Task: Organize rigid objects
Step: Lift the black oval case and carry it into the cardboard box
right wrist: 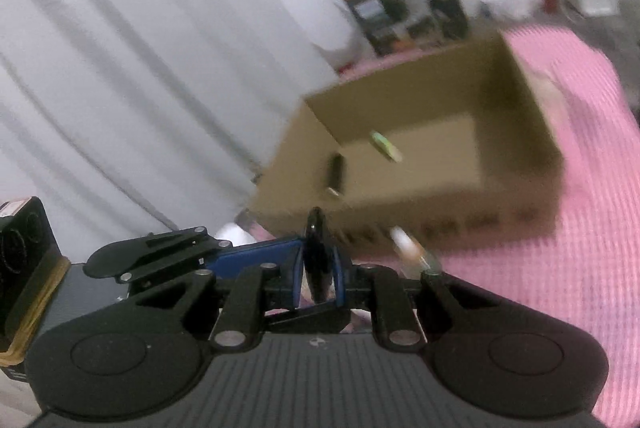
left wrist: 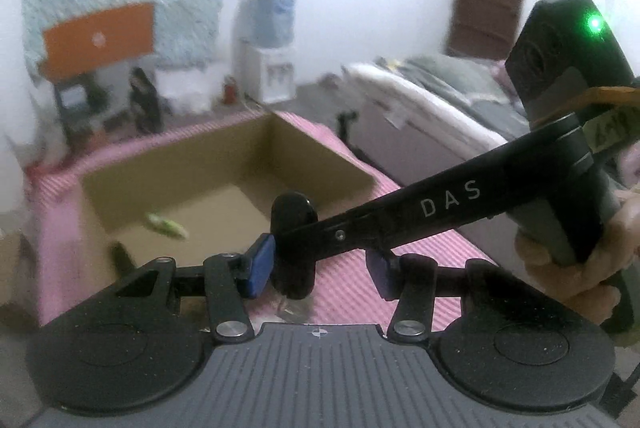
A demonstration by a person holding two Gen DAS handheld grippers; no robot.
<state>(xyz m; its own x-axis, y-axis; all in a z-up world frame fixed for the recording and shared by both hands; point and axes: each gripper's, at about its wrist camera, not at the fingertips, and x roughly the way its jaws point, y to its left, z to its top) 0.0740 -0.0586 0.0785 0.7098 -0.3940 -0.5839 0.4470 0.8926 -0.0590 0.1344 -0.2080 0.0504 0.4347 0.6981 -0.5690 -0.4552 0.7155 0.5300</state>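
Observation:
A flat black oval object (left wrist: 294,244) (right wrist: 318,256) hangs above the pink striped cloth, near the front of an open cardboard box (left wrist: 120,183) (right wrist: 532,115). My right gripper (right wrist: 318,278) is shut on it with its blue pads. Its black arm marked DAS crosses the left wrist view. My left gripper (left wrist: 320,270) is open, its pads on either side of the black object without pinching it. In the box lie a green object (left wrist: 166,224) (right wrist: 386,145) and a dark stick-shaped object (left wrist: 122,256) (right wrist: 336,173).
The box stands on a surface with a pink cloth (left wrist: 352,292) (right wrist: 580,228). A small white and orange item (right wrist: 408,248) lies before the box. A white curtain (right wrist: 140,67) hangs at the left. A bed (left wrist: 432,99) and a water dispenser (left wrist: 270,67) stand behind.

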